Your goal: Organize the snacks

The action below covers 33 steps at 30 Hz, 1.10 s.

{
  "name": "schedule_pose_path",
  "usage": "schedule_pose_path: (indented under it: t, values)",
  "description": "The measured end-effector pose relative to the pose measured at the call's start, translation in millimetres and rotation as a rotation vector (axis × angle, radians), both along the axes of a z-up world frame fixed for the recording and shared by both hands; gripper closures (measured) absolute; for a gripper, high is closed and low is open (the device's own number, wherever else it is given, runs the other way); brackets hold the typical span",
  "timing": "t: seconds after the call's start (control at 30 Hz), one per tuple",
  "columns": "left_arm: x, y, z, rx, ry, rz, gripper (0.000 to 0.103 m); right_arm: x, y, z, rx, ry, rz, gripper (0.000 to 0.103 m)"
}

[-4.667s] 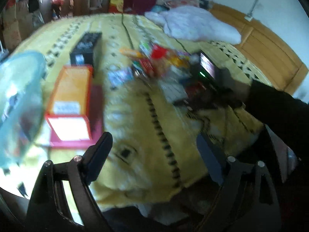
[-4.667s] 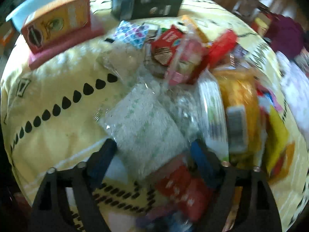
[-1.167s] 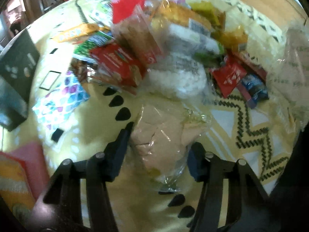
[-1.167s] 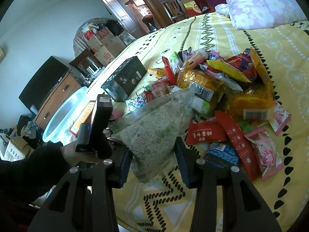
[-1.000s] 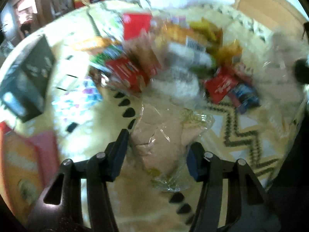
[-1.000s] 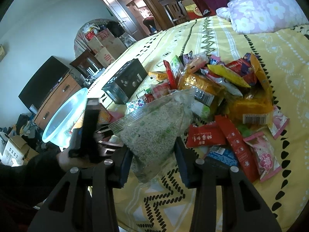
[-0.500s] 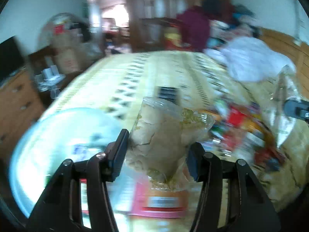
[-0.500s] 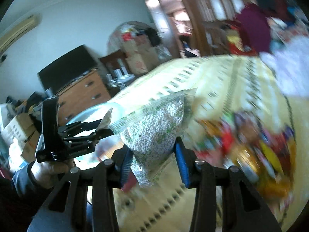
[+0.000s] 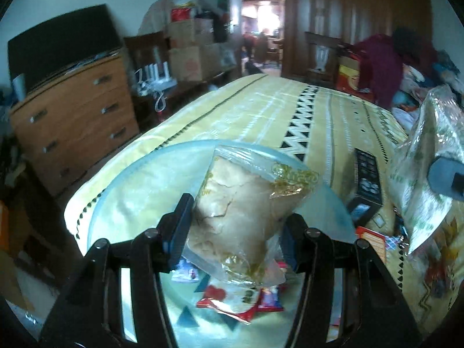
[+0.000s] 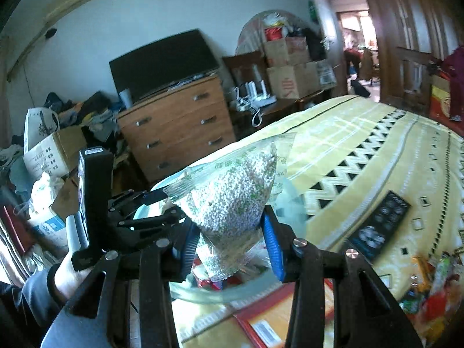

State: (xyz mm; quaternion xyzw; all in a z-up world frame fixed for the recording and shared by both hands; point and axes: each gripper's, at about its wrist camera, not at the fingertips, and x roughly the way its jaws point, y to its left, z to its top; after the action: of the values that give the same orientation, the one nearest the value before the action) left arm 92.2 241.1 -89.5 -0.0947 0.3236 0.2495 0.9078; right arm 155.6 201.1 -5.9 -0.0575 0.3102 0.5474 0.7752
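My left gripper point(image 9: 235, 229) is shut on a clear bag of beige snack point(image 9: 246, 206) and holds it over a large pale-blue bowl point(image 9: 130, 179) on the yellow bedspread. Red snack packets point(image 9: 240, 298) lie in the bowl below it. My right gripper point(image 10: 232, 237) is shut on a clear bag of small white pellets point(image 10: 232, 197), held above the same bowl's near rim point(image 10: 220, 293). The left gripper point(image 10: 139, 203) shows at left in the right wrist view. The pellet bag point(image 9: 420, 174) shows at right in the left wrist view.
A black box point(image 9: 366, 179) lies on the bedspread right of the bowl, also in the right wrist view point(image 10: 380, 223). An orange-and-red box point(image 10: 278, 316) sits beside the bowl. Loose snacks point(image 10: 429, 284) lie at far right. A wooden dresser point(image 10: 177, 127) stands past the bed edge.
Both grippers have carried their bags left from the snack pile to above the blue bowl. Their grips have not changed.
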Motion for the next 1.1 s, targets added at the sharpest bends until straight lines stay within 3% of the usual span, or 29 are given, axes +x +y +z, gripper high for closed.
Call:
schedule_pose_path:
  t: [0.17, 0.47, 1.1]
  values:
    - [-5.6, 20.0, -9.8, -0.033, 0.025, 0.021, 0.048, 3.0, 41.1, -19.1, -0.060, 0.030, 0.009, 0.058]
    - [-14.2, 33.1, -19.2, -0.073, 0.038, 0.040, 0.048, 6.6, 68.6, -55.4, -0.149, 0.065, 0.015, 0.058]
    - [-14.5, 44.6, -23.4, -0.088, 0.037, 0.037, 0.048, 3.7, 73.6, -58.0, -0.158, 0.048, 0.018, 0.058]
